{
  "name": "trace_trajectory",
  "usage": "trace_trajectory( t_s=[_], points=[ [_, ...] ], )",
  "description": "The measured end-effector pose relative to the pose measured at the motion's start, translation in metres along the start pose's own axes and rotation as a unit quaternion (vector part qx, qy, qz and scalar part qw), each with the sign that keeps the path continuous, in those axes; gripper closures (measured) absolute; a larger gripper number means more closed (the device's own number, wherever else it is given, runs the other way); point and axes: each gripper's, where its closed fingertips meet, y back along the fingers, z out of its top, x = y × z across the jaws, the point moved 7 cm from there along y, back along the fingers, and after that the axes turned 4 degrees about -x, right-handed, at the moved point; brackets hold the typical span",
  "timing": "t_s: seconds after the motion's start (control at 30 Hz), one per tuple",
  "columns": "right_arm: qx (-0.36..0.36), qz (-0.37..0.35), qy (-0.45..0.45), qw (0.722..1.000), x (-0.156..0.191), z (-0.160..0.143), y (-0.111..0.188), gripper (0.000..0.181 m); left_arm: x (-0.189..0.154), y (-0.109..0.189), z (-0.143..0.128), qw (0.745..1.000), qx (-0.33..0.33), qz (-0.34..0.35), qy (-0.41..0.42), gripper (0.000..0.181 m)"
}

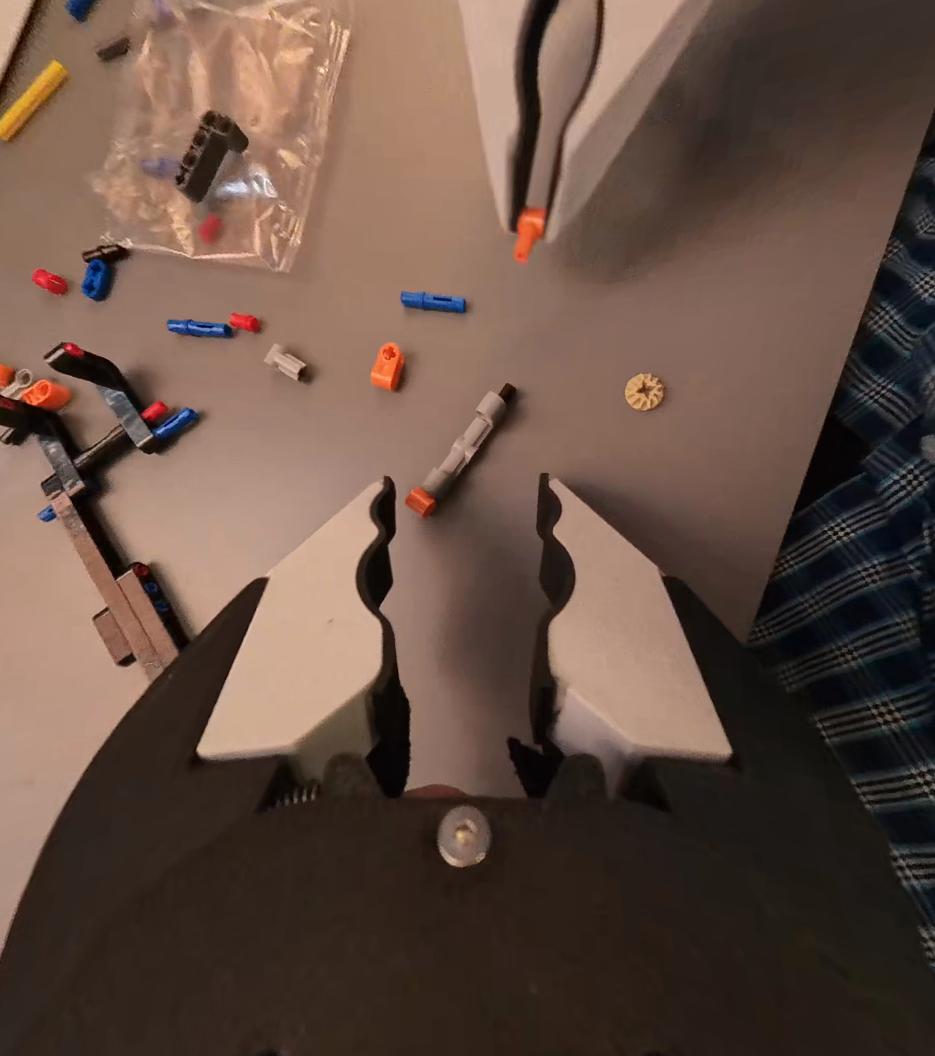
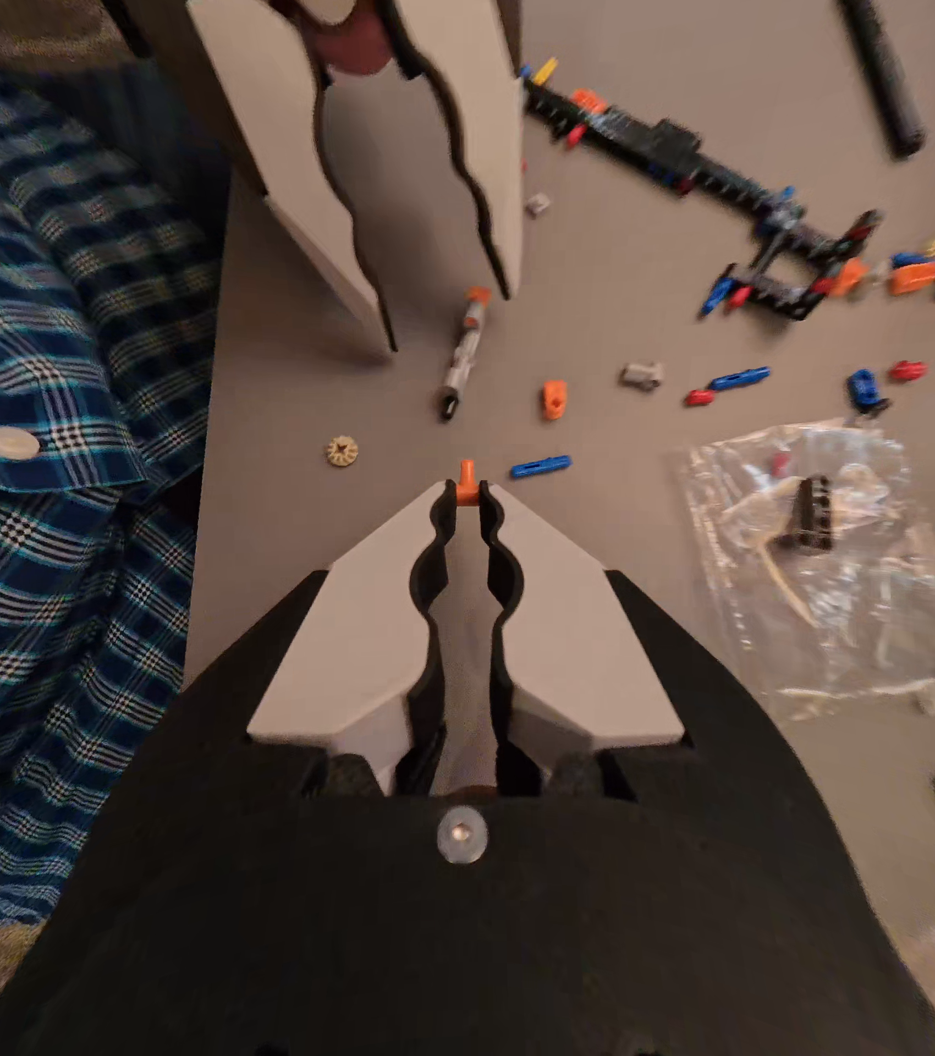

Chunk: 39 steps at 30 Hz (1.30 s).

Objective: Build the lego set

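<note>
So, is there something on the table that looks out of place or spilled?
Nothing looks damaged. Loose pieces lie scattered across the table, as is normal mid-build. The tan gear lies apart from the rest, close to the table's edge beside the plaid shirt, so it could be knocked off.

left wrist: close above table (image 1: 625,343), looking down | right wrist: opposite-facing (close too) | shared: grey axle piece (image 1: 462,451) (image 2: 462,348)

The table (image 1: 596,354) is a smooth, matt grey surface strewn with glossy plastic pins. A crinkled clear plastic bag (image 1: 225,131) shines beside them. The person's checked shirt (image 2: 54,354) is woven cloth.
</note>
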Motion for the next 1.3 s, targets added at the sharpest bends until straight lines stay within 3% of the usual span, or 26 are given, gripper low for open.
trace_trajectory(
  t_s=[0.37,0.7,1.0,1.17,1.3],
  points=[
    [0.034,-0.001,0.069,0.997,0.01,-0.014,-0.018,0.169,0.003,-0.002,-0.004,1.0,0.013,0.005,0.019,0.134],
    [0.023,-0.031,0.029,0.999,0.009,-0.015,0.0,0.162,0.005,0.001,-0.002,1.0,0.008,0.008,0.021,0.133],
    [0.037,-0.014,0.018,0.999,0.01,-0.016,-0.017,0.161,0.009,-0.003,-0.004,1.0,0.014,0.002,0.019,0.138],
    [0.027,-0.019,0.02,0.999,0.01,-0.015,-0.021,0.173,0.011,-0.007,0.001,1.0,0.014,-0.005,0.006,0.141],
    [0.017,-0.012,0.012,1.0,0.011,-0.016,-0.021,0.167,0.01,-0.008,0.009,1.0,0.015,-0.01,-0.023,0.141]
  ],
)
